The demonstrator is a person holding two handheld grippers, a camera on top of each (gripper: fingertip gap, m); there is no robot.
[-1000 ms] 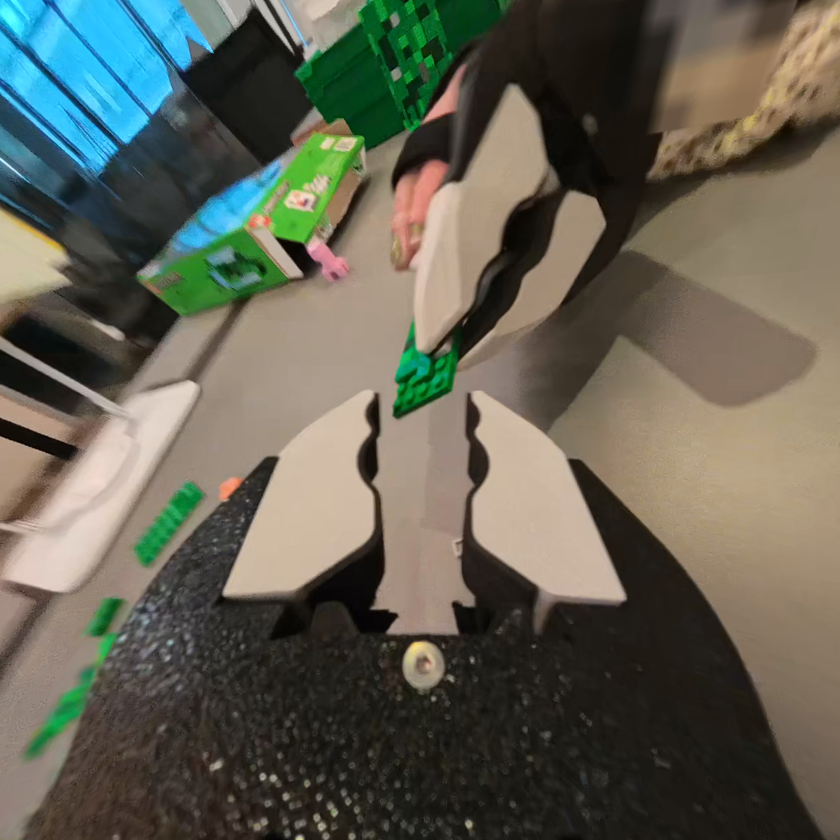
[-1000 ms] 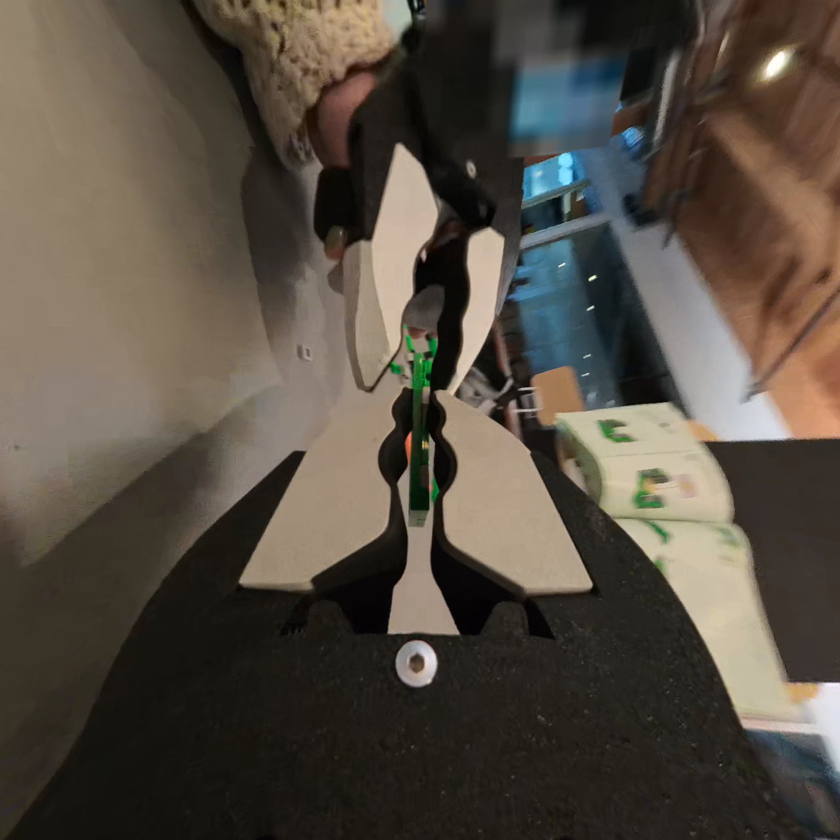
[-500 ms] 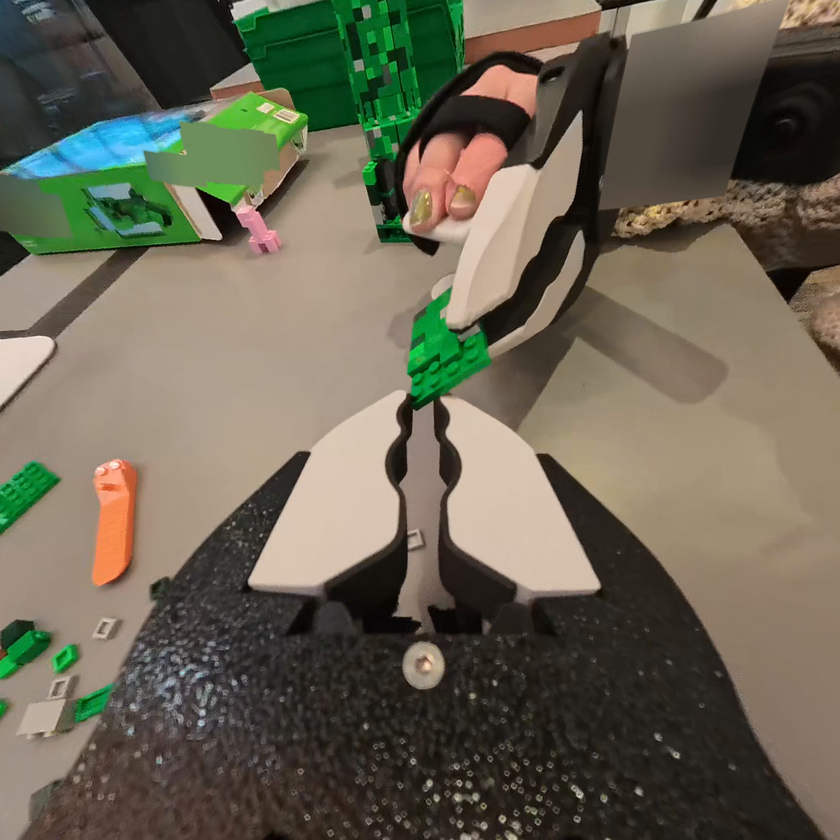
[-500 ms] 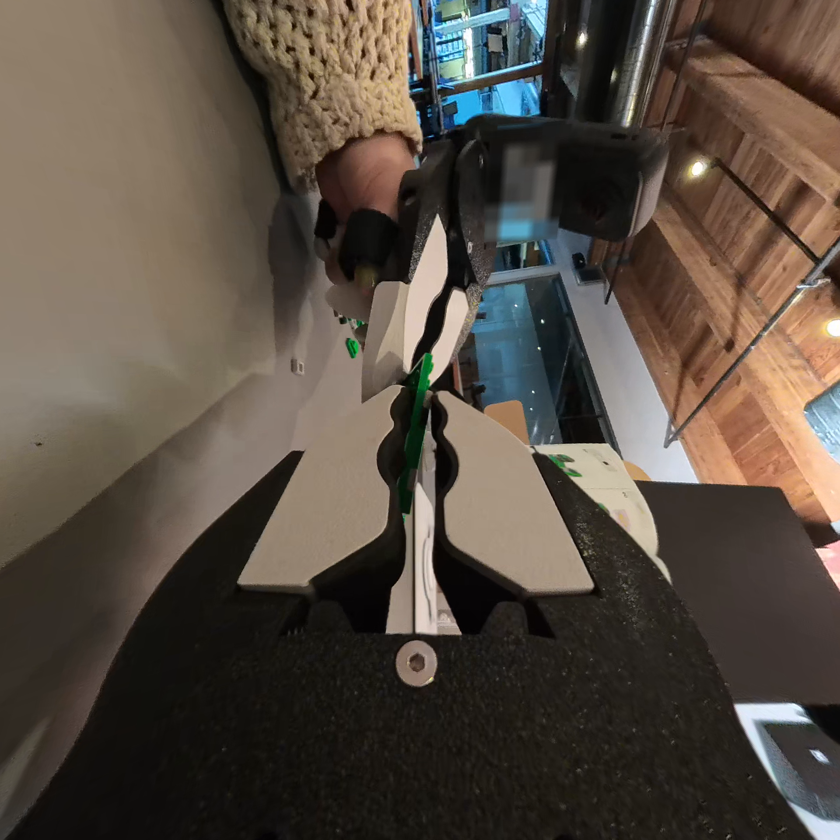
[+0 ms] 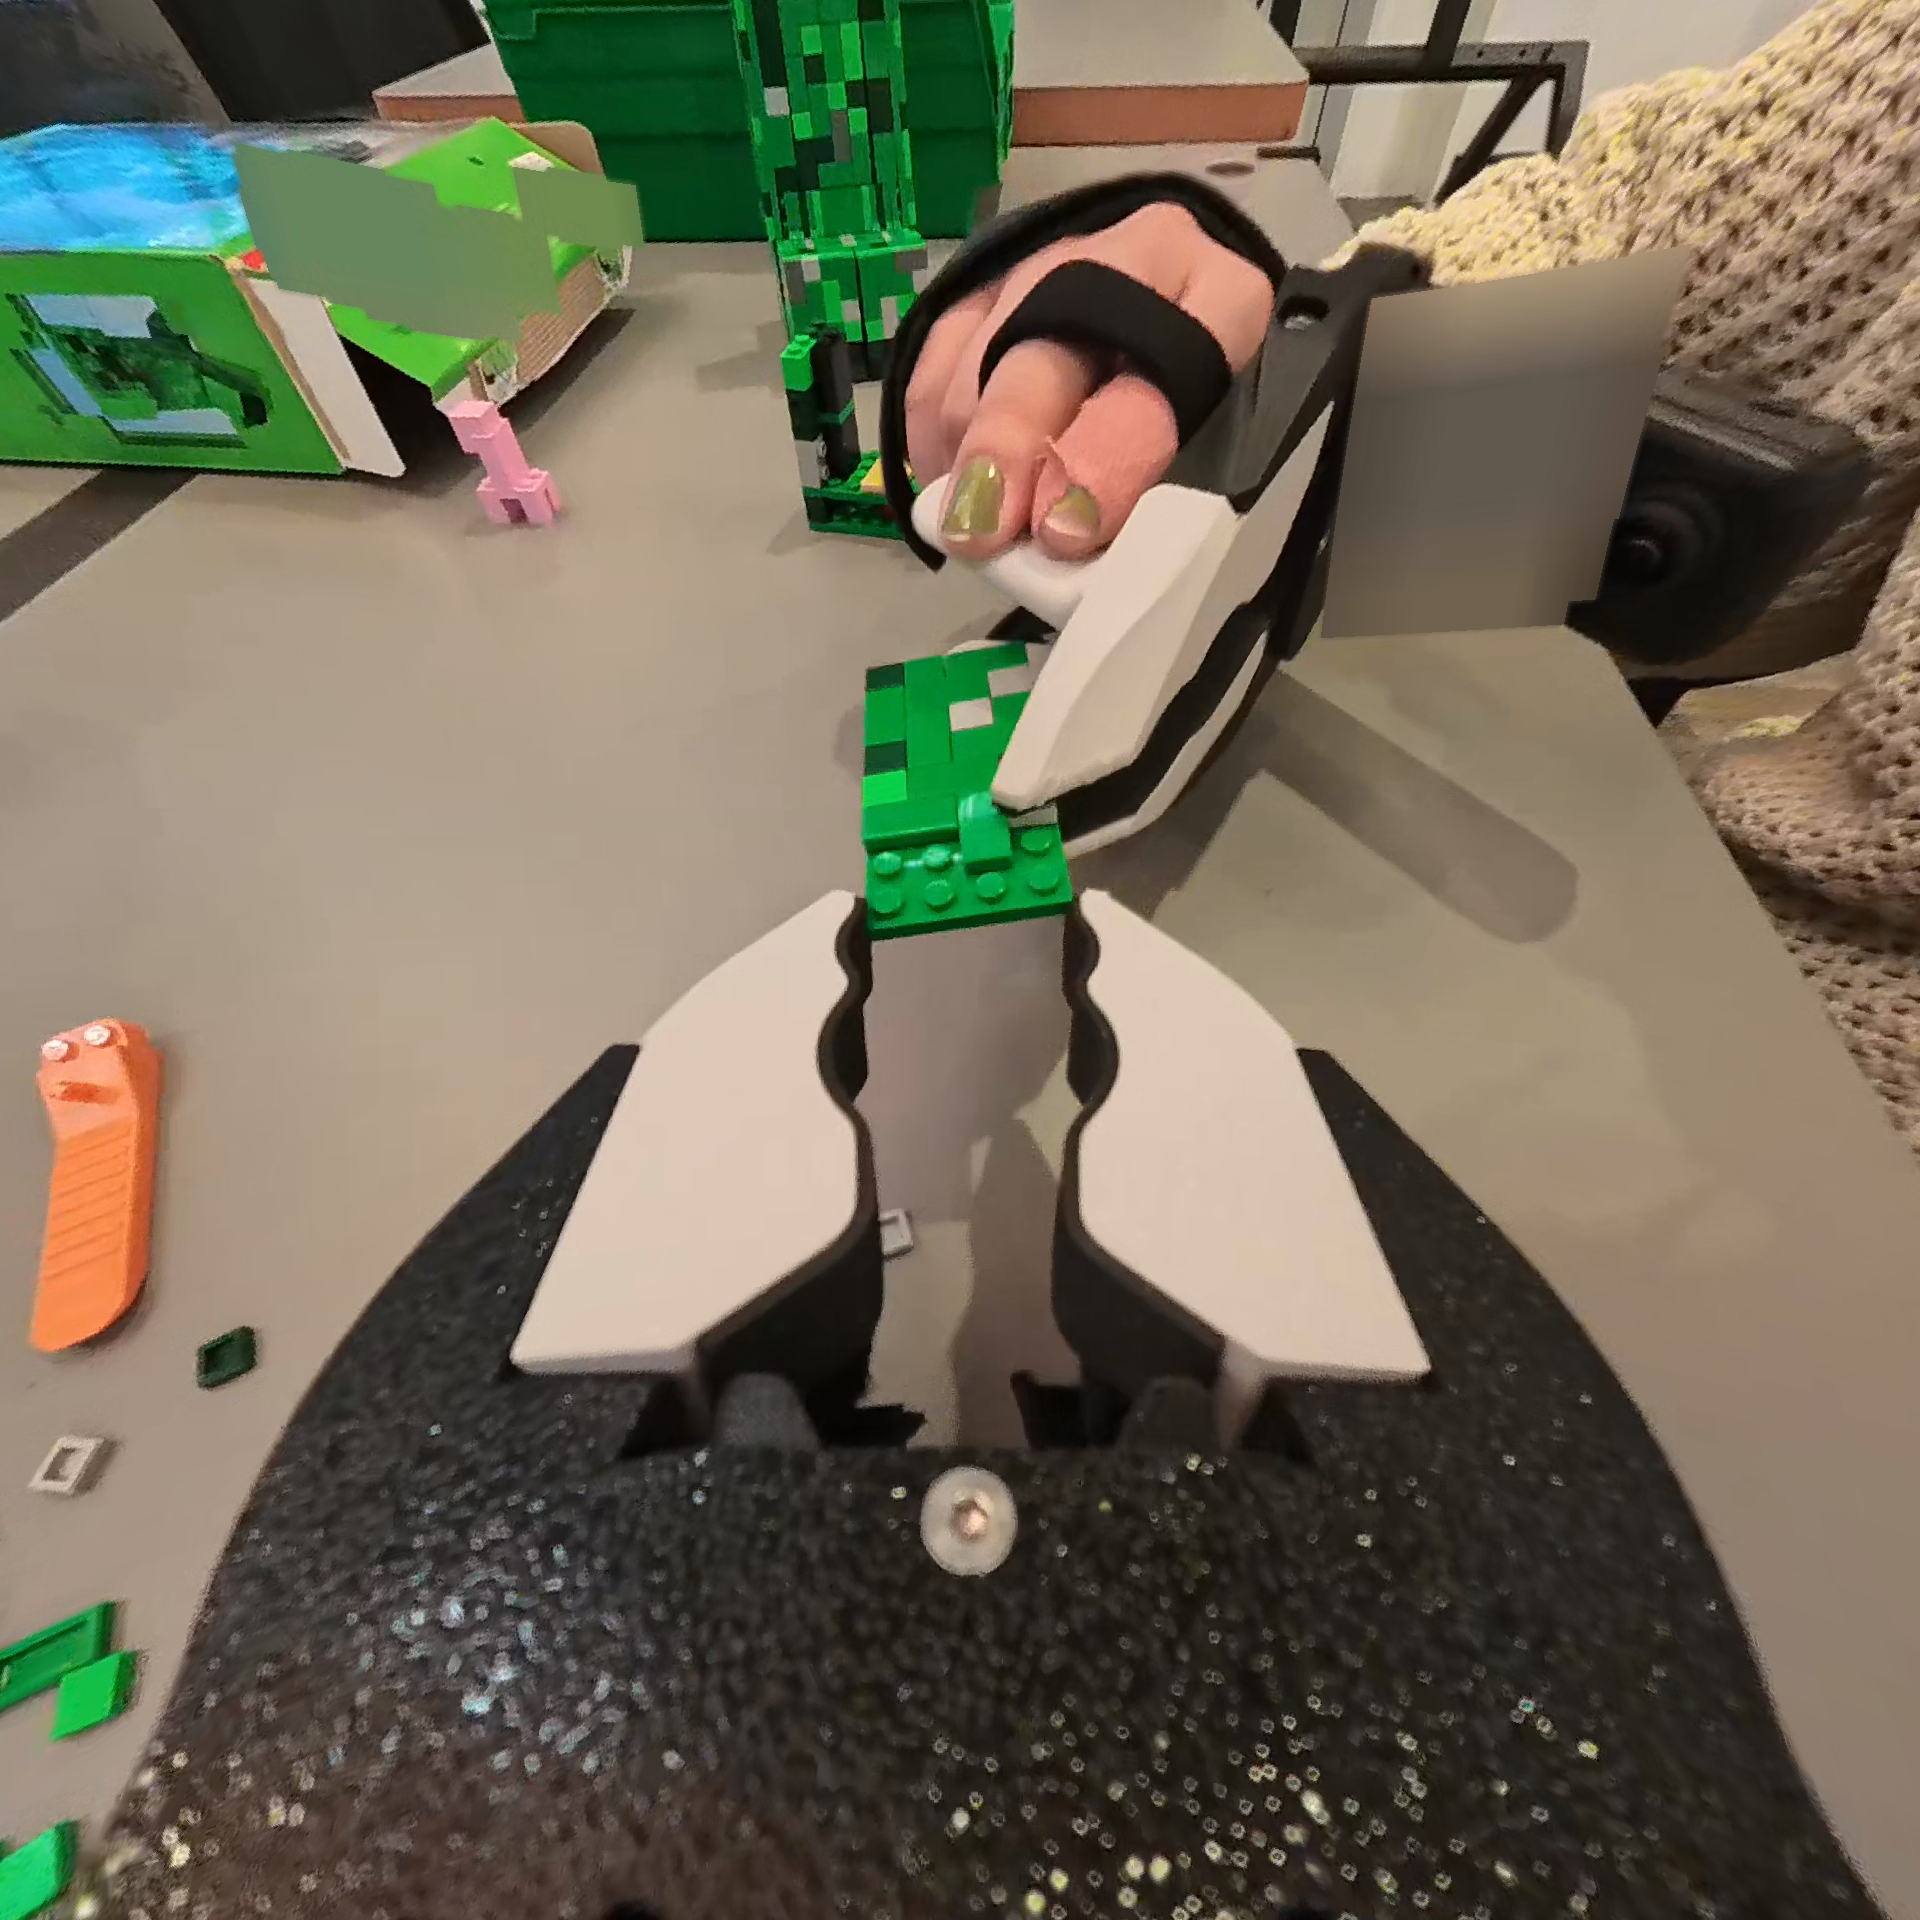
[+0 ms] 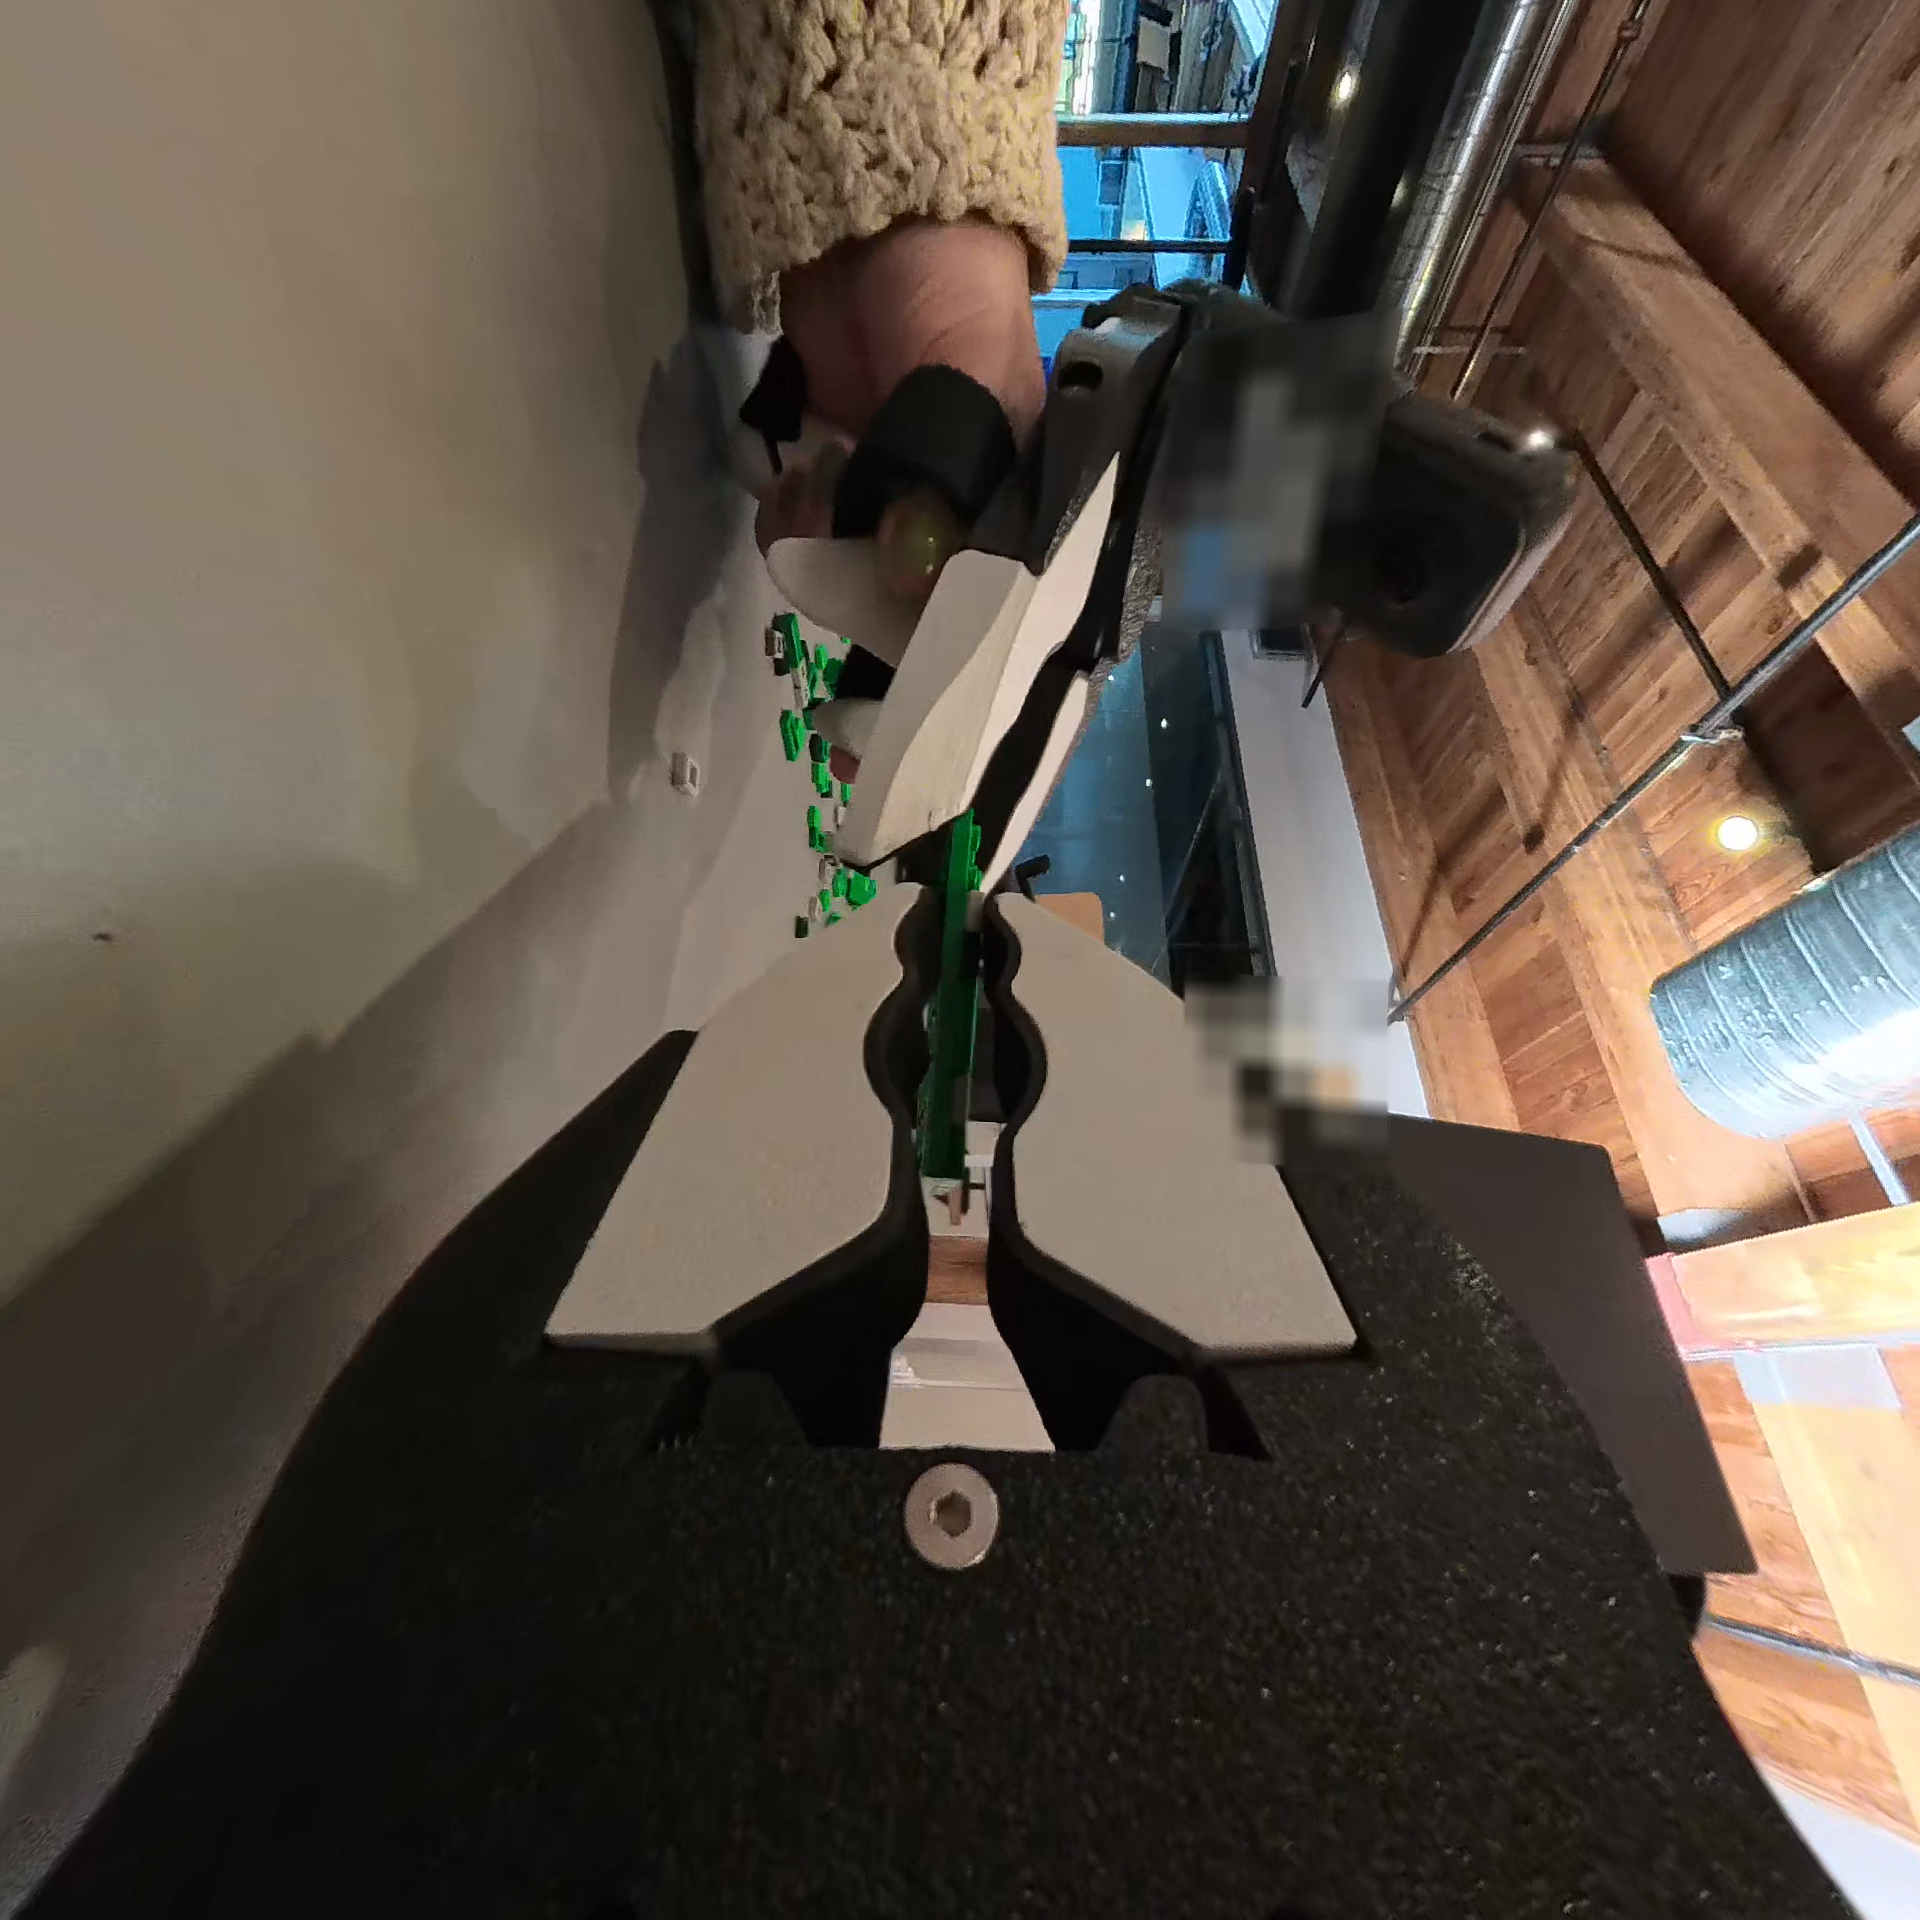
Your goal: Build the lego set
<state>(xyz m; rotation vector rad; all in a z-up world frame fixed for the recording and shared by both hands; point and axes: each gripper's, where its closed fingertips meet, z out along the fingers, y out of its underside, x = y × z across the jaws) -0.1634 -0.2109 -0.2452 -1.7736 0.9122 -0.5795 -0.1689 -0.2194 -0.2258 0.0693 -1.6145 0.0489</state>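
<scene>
A flat green Lego plate assembly [image 5: 935, 769] with light, dark and grey tiles is held above the grey table [image 5: 416, 831]. My right gripper [image 5: 1049, 821] comes in from the upper right and is shut on its two faces. In the right wrist view the plate [image 6: 951, 1039] stands edge-on between that gripper's [image 6: 953, 904] fingers. My left gripper [image 5: 966, 914] straddles the plate's near studded end, its fingertips against the two side edges. A small green tile [image 5: 982, 831] sits tilted on the studs by the right gripper's upper fingertip. The left gripper [image 6: 935, 862] also shows in the right wrist view.
A built green creeper figure [image 5: 842, 260] stands behind, next to a green set box [image 5: 156, 353] and a pink figure [image 5: 504, 468]. An orange brick separator [image 5: 94, 1174] and loose green pieces [image 5: 62, 1683] lie at the left. The table's edge [image 5: 1662, 727] runs along the right. My left and right fingertips are right by each other. My left tips are roughly 15 cm from the orange brick separator [image 5: 94, 1174].
My left gripper has spread its fingers from nearly closed to the plate's width and now straddles its near end. The right gripper has turned the plate flatter and squarer toward the left camera.
</scene>
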